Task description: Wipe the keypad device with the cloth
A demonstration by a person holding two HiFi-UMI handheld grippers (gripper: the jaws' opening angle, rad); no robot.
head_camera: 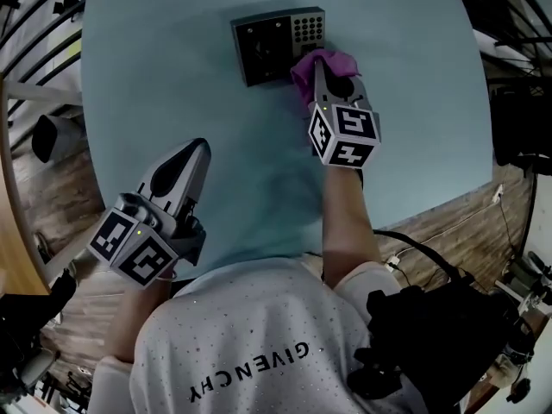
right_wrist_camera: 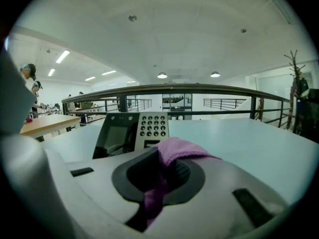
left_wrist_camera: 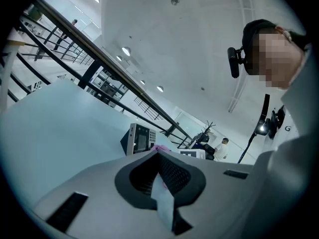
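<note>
While cloth overlaps it, keypad device lies crosswise.

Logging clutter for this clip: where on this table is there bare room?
Bare table left of the keypad device, right of the cloth, and across the middle. Crowded only where the right gripper holds the cloth at the device.

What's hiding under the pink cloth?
The cloth, pinched by the right gripper, covers the keypad device's near corner. Its buttons and screen show; what's beneath the cloth is covered.
</note>
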